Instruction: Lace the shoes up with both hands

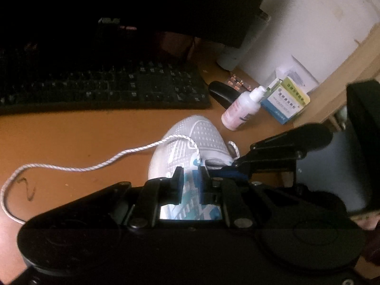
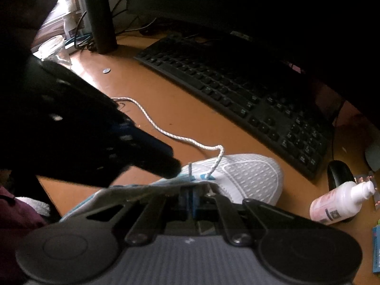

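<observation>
A white mesh shoe [image 1: 204,135] with teal marks lies on the orange desk, toe toward the keyboard. A white twisted lace [image 1: 95,167] leaves a front eyelet and loops away to the left over the desk. My left gripper [image 1: 190,181] has its jaws narrowly apart, with the shoe's patterned upper pinched between them. In the right wrist view the left gripper [image 2: 174,166] rests on the shoe [image 2: 249,173] from the left. My right gripper [image 2: 190,191] is shut at the eyelets, on a short stiff end of the lace [image 2: 166,133]. The right gripper [image 1: 235,162] also reaches in from the right in the left wrist view.
A black keyboard [image 2: 237,87] lies just beyond the toe, under a dark monitor. A black mouse [image 2: 339,173], a fallen white bottle [image 2: 337,201] and a medicine box [image 1: 285,104] sit to the right. A dark flask [image 2: 99,19] and a glass jar [image 2: 54,49] stand far left.
</observation>
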Available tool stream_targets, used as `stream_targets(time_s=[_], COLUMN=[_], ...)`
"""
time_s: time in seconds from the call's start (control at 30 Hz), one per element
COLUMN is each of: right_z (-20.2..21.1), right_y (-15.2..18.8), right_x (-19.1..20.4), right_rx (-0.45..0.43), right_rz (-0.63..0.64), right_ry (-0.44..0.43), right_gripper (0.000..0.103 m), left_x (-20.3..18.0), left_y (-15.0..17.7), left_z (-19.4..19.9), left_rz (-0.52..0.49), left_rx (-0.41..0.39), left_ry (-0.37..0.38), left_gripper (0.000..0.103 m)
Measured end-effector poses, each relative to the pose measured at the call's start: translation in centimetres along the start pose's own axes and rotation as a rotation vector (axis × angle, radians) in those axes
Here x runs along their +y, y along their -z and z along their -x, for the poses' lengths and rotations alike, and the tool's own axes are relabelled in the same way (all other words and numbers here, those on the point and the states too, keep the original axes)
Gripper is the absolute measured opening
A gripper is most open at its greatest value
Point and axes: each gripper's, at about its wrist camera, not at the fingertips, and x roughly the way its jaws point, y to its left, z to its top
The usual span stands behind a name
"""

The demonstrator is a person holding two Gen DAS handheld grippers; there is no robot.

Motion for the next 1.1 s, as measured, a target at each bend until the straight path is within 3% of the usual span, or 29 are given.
stream_targets(time_s=[0.1,0.47,0.53,0.7,0.77,0.83,0.97,1.1], right_z=[-0.1,0.0,-0.1,0.5,1.1,1.9,3.0,3.4], right_y=[0.0,0.2,0.3,0.3,0.5,1.0,3.0,3.6], right_x=[0.0,0.0,0.1,0.4,0.7,1.3,2.2,1.9], right_rx=[0.004,0.004,0.004,-0.006,-0.013,-0.028,-0.057,-0.073], right_rz=[-0.002,-0.012,-0.012,-0.012,-0.005,0.004,0.024,-0.007], right_ry=[0.000,0.003,0.006,0.032,0.072,0.125,0.229,0.254], right_gripper=[0.004,0.004,0.004,0.007,0.032,0.049,0.050,0.050], left_x=[0.7,1.1,1.6,2.1,2.6,3.2,7.1,12.2], left_y=[-0.1,-0.6,-0.3,-0.1,-0.4,-0.6,-1.1,-0.3], left_z=[-0.9,-1.6,-1.8,-0.3,1.7,3.6,10.2,18.0], left_rz=[0.061,0.084,0.098,0.123,0.110,0.098,0.097,0.119], left_rx=[0.011,0.006,-0.004,-0.052,-0.112,-0.165,-0.288,-0.382], left_ry=[0.024,0.059,0.080,0.061,0.009,-0.038,-0.252,-0.550], left_gripper=[0.009,0.008,0.000,0.000,0.000,0.000,0.000,0.000])
